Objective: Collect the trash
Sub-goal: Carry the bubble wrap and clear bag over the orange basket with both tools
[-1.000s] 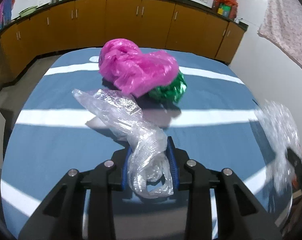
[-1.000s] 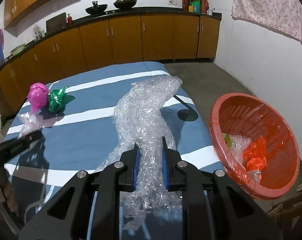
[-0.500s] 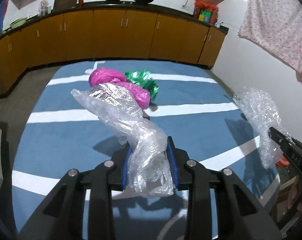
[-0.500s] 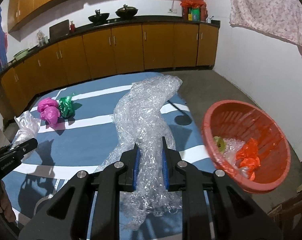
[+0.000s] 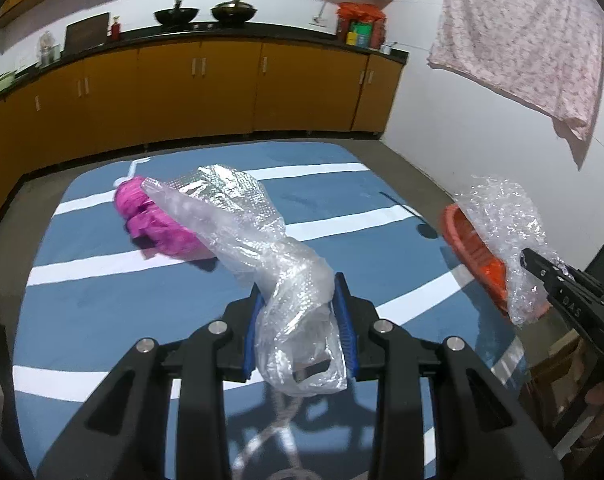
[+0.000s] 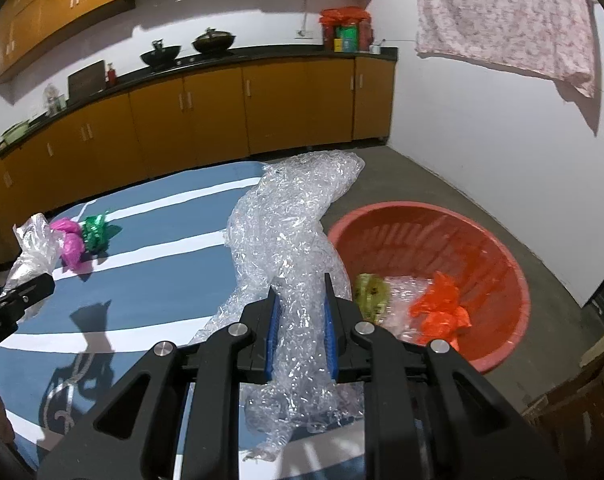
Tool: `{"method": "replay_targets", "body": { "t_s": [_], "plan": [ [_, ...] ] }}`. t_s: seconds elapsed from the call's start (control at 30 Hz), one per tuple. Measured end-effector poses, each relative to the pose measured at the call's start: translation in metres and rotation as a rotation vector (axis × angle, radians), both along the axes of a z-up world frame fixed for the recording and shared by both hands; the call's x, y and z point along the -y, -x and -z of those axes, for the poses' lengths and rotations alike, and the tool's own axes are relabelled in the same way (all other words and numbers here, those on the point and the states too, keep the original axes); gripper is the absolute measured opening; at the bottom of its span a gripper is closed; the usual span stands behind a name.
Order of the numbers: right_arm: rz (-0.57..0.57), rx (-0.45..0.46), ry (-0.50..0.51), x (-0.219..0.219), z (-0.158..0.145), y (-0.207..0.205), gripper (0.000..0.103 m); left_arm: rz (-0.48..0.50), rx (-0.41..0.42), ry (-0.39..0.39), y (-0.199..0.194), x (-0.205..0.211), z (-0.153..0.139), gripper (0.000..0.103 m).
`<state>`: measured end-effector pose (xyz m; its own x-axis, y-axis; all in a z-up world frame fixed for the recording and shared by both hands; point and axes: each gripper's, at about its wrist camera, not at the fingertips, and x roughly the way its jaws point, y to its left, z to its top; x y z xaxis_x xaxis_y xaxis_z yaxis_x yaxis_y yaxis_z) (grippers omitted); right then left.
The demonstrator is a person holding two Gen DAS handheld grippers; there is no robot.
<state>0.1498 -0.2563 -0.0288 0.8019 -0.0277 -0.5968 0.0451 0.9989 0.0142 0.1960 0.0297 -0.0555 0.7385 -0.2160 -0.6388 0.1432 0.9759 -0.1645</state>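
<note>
The left tongs [image 5: 300, 320] clench a clear plastic bag [image 5: 238, 220] while the right tongs [image 6: 302, 316] clench crumpled bubble wrap [image 6: 290, 232] beside the red basket [image 6: 502, 256].

A blue bed cover with broad white stripes [image 6: 150, 276] is lying flat and carrying the loose things. A crumpled magenta plastic bag [image 6: 72, 242] is resting on it toward the far side, touching a crinkled shiny green foil wrapper [image 6: 96, 232] just beside it. Past the cover's right edge, a round red plastic basket [image 6: 498, 256] is standing on the grey concrete floor [image 6: 434, 184].
</note>
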Motion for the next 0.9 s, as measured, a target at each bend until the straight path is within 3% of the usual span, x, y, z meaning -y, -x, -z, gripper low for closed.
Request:
{"method": "replay_targets", "body": {
  "t_s": [0.9],
  "plan": [
    [0.225,0.015,-0.010,0.105,0.008,0.000,0.019,0.290,0.000,0.029,-0.032,0.140,-0.003,0.033]
  ]
}}
